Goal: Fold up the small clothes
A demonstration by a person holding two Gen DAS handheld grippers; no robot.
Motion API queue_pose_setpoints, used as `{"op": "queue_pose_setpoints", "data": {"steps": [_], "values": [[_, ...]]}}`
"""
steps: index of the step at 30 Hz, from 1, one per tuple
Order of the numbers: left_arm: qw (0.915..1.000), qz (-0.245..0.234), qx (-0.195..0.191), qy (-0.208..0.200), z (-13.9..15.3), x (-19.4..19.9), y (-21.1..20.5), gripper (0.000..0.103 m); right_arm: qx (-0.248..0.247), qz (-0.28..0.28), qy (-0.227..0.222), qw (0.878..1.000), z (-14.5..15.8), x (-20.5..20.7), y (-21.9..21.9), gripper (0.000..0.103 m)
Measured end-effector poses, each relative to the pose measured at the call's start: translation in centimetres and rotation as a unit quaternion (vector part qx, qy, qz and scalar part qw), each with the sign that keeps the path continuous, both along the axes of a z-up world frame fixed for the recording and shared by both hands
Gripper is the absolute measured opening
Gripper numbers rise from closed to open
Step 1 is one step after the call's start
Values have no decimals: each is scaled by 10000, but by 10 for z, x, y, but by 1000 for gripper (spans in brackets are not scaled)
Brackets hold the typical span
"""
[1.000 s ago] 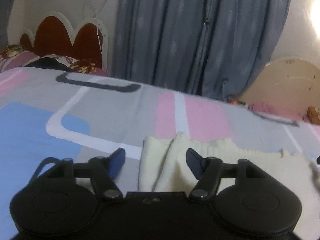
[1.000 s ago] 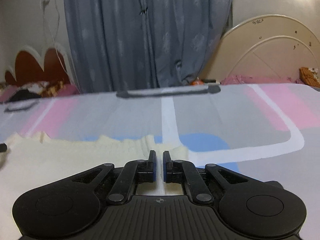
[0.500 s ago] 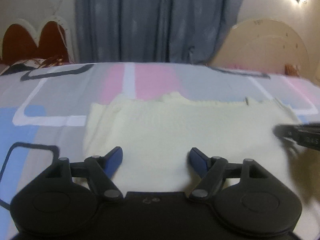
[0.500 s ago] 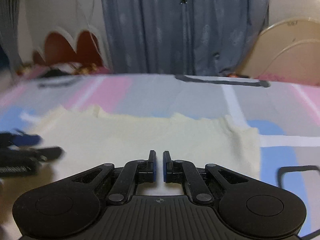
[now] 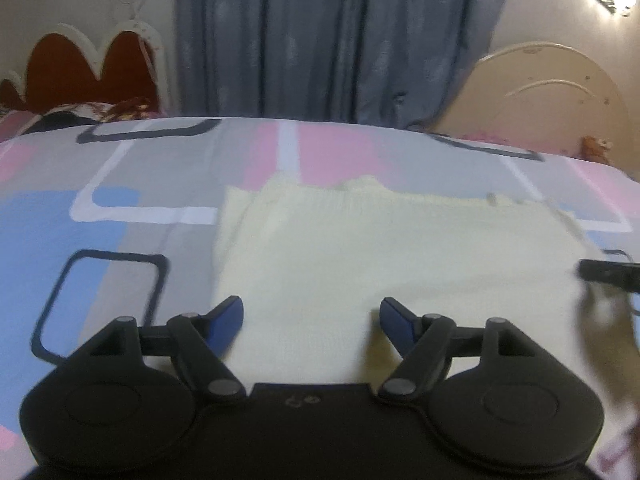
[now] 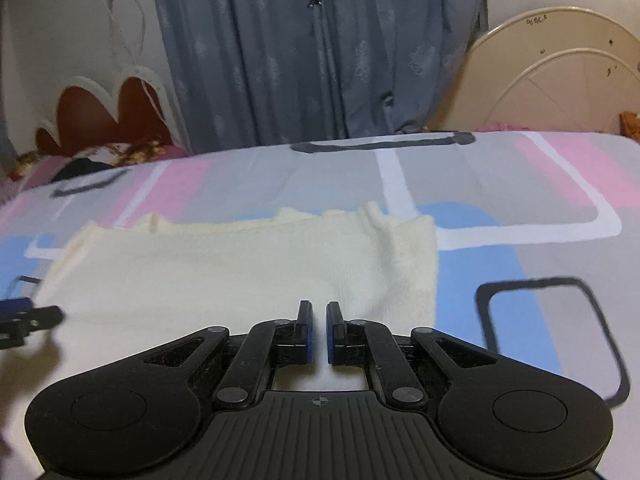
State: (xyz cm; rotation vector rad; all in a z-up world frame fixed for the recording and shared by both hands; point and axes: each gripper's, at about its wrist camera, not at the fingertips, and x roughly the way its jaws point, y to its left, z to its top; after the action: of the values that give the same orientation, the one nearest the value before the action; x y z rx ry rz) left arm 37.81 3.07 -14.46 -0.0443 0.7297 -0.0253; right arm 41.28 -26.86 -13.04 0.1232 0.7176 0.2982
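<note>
Lying flat on patterned bedsheet: cream knitted garment | left gripper: released, jaws wide, nothing grasped | right gripper: jaws opening narrowly, nothing between.

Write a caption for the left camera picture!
Open left tongs above a cream cloth on a patterned bedsheet.

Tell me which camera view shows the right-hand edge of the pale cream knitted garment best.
The right wrist view: the pale cream knitted garment ends there in a full, clear side edge on the patterned bedsheet. The left wrist view blurs that side and leaves it partly hidden.
</note>
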Motion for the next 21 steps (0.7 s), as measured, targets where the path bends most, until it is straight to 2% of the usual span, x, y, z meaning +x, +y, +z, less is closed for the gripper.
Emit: {"op": "queue_pose_setpoints", "data": {"steps": [1,2,3,5,7,10,21], "values": [[10000,-96,-4,19,0,-4,-6,76,11,60,-11,10000,1,-6,4,10],[9998,-175,6,59,0,-7,-11,76,29,136,-32,9999,2,-13,9,17],[9996,-252,31,107,-3,-10,-16,76,42,193,-36,9998,3,-18,13,30],[9992,-311,110,217,-9,-12,-24,76,36,288,-42,9996,1,-29,22,42],[9989,-282,140,347,-18,-12,-27,77,-41,345,5,9994,-1,-35,28,43],[9992,-238,102,319,-24,-14,-25,80,-232,266,135,9993,-11,-38,31,43],[9988,-210,114,426,-17,-28,-18,80,-889,-310,272,9952,-15,-63,-2,43]]}}
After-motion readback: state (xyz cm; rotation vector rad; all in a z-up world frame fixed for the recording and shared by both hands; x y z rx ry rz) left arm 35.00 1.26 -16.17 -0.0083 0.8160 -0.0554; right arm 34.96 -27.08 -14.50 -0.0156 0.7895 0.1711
